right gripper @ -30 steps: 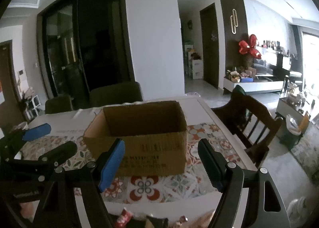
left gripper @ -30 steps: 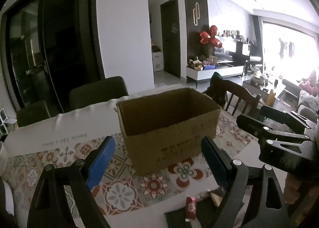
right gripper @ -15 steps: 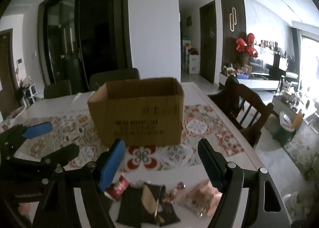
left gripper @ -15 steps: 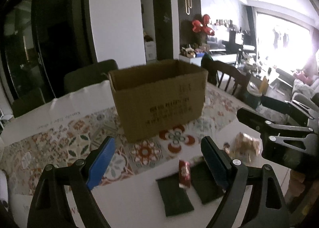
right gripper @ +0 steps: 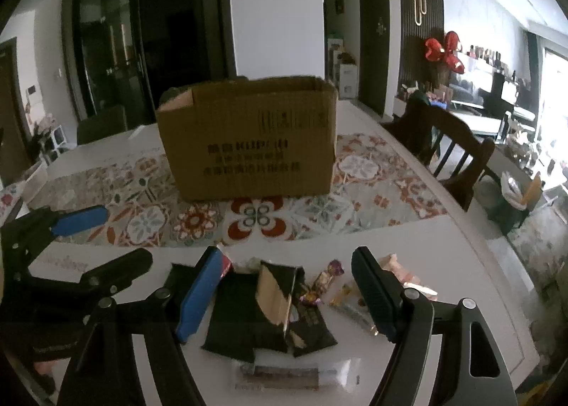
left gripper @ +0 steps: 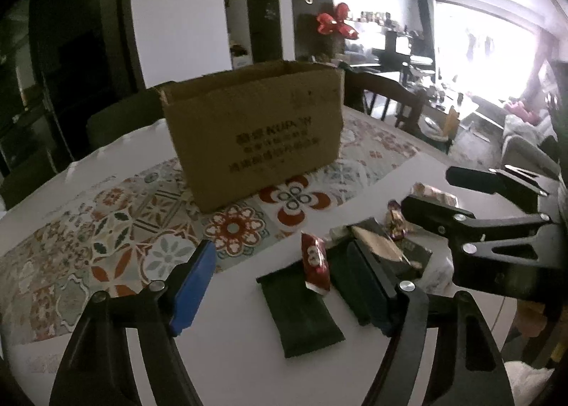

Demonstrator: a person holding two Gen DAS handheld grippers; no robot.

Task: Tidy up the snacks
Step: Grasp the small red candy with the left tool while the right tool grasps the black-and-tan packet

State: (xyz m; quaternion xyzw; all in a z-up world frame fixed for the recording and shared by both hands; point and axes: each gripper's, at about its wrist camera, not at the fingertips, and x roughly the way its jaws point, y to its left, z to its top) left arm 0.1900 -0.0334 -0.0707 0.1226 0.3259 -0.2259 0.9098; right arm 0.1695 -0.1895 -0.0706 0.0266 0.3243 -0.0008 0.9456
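Both grippers lower — dark packet (left gripper: 301, 312) lies lengthwise.

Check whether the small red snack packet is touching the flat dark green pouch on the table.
Touching. In the left wrist view, the red snack packet lies overlapping the dark green pouch's upper right corner, no gap showing.

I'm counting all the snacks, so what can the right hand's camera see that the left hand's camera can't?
Only the right wrist view shows the clear long packet at the table's near edge and the gold-wrapped candy. Only the left wrist view shows the whole red packet lying on a dark flat pouch. Both show the cardboard box, the dark snack pouches, the patterned mat and both grippers; the left gripper's jaws are closing on nothing.
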